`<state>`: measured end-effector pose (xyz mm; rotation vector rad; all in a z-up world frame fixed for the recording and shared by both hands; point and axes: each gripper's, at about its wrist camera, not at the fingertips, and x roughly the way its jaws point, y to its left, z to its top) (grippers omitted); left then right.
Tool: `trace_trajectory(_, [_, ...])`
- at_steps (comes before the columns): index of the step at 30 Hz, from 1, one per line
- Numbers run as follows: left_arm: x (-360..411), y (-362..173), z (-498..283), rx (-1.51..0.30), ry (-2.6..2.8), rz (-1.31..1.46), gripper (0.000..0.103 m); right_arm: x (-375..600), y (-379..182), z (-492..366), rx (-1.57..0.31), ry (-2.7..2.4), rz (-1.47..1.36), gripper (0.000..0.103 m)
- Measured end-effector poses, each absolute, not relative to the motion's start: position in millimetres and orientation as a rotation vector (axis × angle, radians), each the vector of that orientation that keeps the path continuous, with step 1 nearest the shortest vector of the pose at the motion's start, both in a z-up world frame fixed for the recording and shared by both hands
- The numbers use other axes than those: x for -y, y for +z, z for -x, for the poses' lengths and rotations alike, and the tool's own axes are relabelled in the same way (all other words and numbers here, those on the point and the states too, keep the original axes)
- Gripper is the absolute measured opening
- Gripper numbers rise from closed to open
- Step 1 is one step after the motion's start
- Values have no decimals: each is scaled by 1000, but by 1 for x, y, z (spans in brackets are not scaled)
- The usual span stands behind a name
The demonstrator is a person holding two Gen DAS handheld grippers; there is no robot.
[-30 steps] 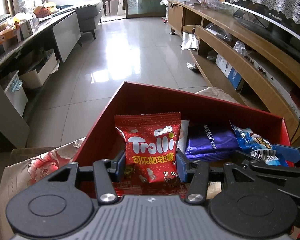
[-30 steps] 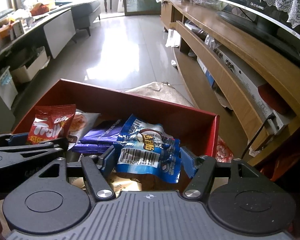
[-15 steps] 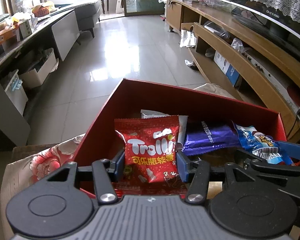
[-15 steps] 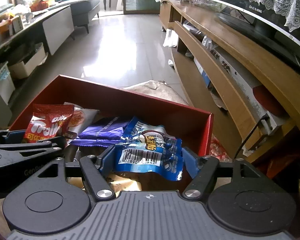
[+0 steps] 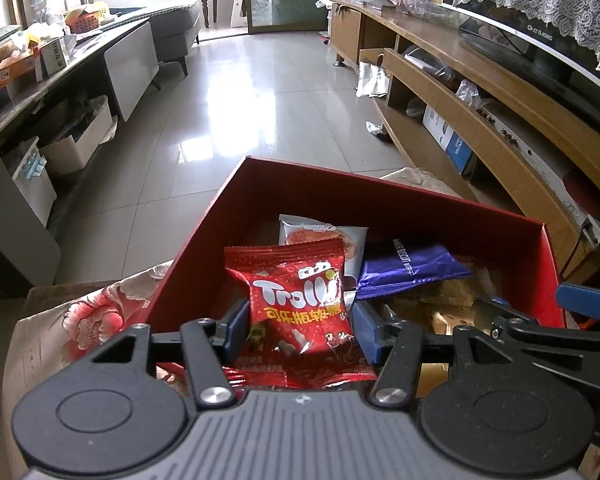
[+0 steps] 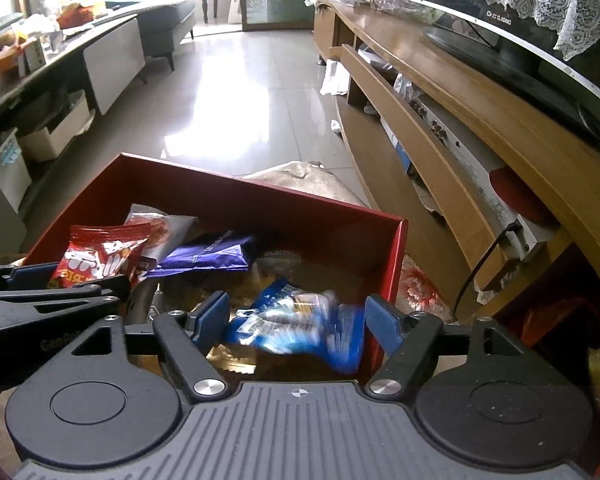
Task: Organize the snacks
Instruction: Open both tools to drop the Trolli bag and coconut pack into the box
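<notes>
A red cardboard box (image 5: 380, 200) (image 6: 260, 196) holds snacks. My left gripper (image 5: 298, 330) is shut on a red Trolli gummy packet (image 5: 300, 296), held over the box's near left side; the packet also shows in the right wrist view (image 6: 96, 260). My right gripper (image 6: 296, 318) is open, and a blue snack packet (image 6: 300, 326) is blurred between its fingers, dropping into the box. A purple biscuit packet (image 5: 408, 266) (image 6: 212, 256) and a white snack packet (image 5: 324, 234) (image 6: 162, 226) lie inside.
The box sits on a floral-patterned cloth (image 5: 92, 320). A long wooden TV cabinet (image 6: 460, 128) with a television runs along the right. A grey counter with boxes (image 5: 60, 80) is at left. Shiny tiled floor (image 5: 260, 100) lies beyond.
My right gripper has opened and let go of the blue packet, which is falling into the box. Both grippers rose a little. The left still holds the Trolli packet.
</notes>
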<state>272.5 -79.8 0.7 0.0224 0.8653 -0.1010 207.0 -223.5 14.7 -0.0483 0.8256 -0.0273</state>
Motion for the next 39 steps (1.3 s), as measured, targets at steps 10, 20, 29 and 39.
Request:
trace_trajectory(10, [74, 7, -266, -865, -106, 0, 59, 224, 22, -199, -809, -22, 32, 80])
trace_trajectory(20, [72, 12, -258, -863, -111, 18, 62, 226, 25, -189, -807, -23, 14, 81])
trace_trajectory(29, [70, 19, -244, -862, -123, 24, 63, 234, 26, -181, -807, -40, -12, 82])
trace_trajectory(39, [69, 29, -228, -842, -136, 20, 63, 240, 29, -169, -803, -40, -34, 82])
